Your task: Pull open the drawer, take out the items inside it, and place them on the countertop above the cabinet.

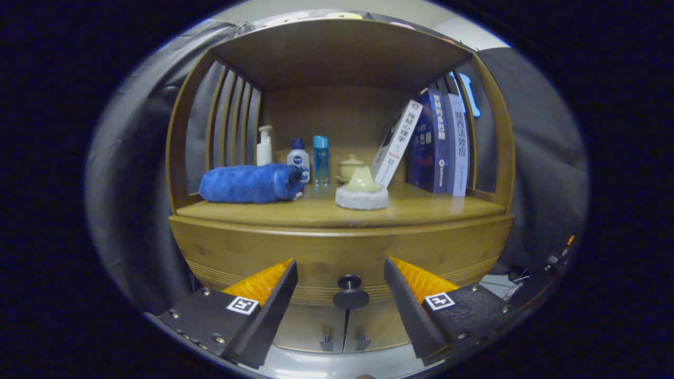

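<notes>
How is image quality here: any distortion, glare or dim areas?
Gripper view: fisheye bends the countertop and drawer front into curves; dim, bluish light under the shelf; faint sheen near the books; drawer knob sharp between the open tool fingers.

drawer contents hidden, towel hiding bottle base

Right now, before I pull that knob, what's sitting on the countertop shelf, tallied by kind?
Bottles: 3, a pump bottle, a white bottle, a blue bottle
Books: 3
Rolled blue towel: 1
Lidded jar: 1
Cone on a round pad: 1
Total: 9
The tool is open around the drawer knob.
</notes>
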